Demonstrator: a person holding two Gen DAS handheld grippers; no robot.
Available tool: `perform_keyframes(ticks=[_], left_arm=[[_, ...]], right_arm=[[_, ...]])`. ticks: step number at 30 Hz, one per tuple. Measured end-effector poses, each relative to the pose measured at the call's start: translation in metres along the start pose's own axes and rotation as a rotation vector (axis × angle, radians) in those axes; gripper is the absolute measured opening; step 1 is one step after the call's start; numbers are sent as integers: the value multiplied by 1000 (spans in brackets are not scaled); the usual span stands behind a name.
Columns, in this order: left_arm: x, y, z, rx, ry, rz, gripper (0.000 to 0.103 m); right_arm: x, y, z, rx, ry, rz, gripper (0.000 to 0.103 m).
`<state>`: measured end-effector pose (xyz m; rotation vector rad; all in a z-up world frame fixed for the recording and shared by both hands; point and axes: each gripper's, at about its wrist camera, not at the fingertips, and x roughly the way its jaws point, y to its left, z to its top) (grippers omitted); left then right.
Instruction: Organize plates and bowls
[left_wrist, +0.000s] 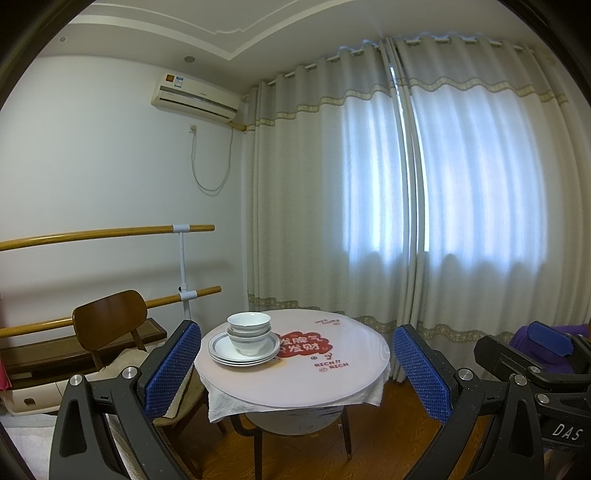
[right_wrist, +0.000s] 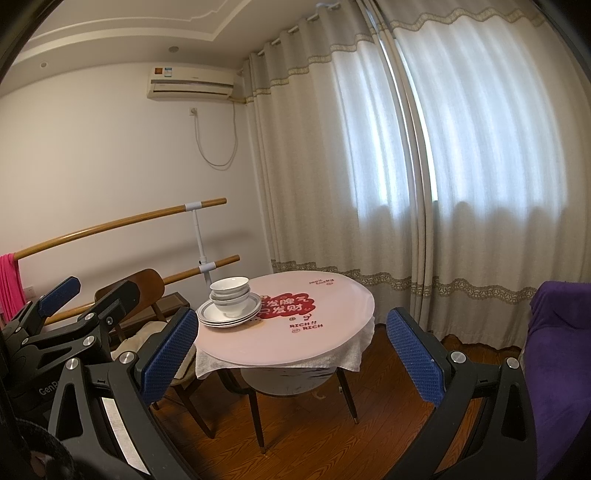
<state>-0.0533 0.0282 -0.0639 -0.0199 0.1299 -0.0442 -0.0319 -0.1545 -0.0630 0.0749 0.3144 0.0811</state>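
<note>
A stack of white bowls with grey rim bands sits on a stack of white plates at the left side of a round pink table. The table is some way ahead of both grippers. My left gripper is open and empty, its blue pads framing the table. My right gripper is also open and empty, with the bowls and plates just right of its left pad. Each gripper shows in the other's view: the right gripper at the right edge, the left gripper at the left.
A wooden chair with a cushion stands left of the table. Behind it runs a wooden double barre with a pink cloth. Closed curtains fill the back. A purple-covered seat is at the right. The floor is wood.
</note>
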Motion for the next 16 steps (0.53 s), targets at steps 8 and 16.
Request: perform_keyframes(ticks=[8,16], left_arm=[[0,1,0,1,2,-1,102],[1,3,-2,4,9,-2,102]], right_arm=[[-2,0,-4,3,3,-2,103],[0,2,-7,8,11,-7,103]])
